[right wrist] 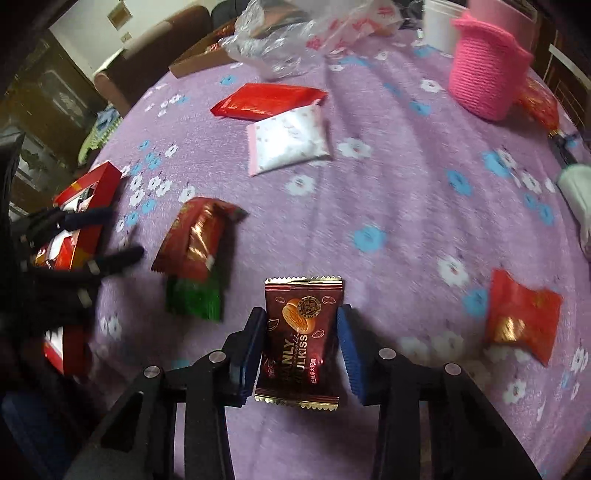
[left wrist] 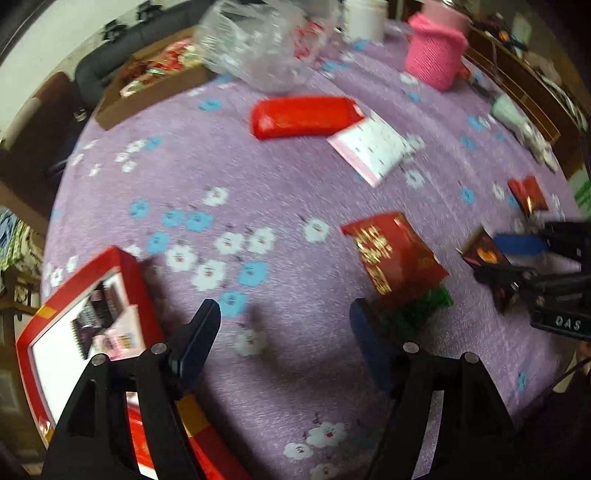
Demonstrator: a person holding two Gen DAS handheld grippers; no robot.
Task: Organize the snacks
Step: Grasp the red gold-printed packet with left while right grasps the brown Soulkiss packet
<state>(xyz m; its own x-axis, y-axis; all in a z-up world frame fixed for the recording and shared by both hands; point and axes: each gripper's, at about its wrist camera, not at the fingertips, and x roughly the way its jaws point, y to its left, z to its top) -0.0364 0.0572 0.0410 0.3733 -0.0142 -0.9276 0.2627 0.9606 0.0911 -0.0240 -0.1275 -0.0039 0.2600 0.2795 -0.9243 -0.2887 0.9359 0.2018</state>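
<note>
My right gripper (right wrist: 301,332) is shut on a dark brown chocolate packet (right wrist: 301,332), held just above the purple flowered tablecloth (right wrist: 388,206); the packet also shows in the left wrist view (left wrist: 485,254). My left gripper (left wrist: 284,314) is open and empty over the cloth, beside a red snack box (left wrist: 85,314) on its left. A red packet lying on a green one (left wrist: 395,254) sits just right of the left gripper. A long red packet (left wrist: 303,116) and a white-pink packet (left wrist: 373,147) lie farther back.
A pink knitted basket (right wrist: 487,74), a white container (right wrist: 439,26), a clear plastic bag (right wrist: 273,40) and a cardboard box of snacks (left wrist: 155,81) stand at the back. Another red packet (right wrist: 521,314) lies at the right. A white object (right wrist: 576,192) lies at the right edge.
</note>
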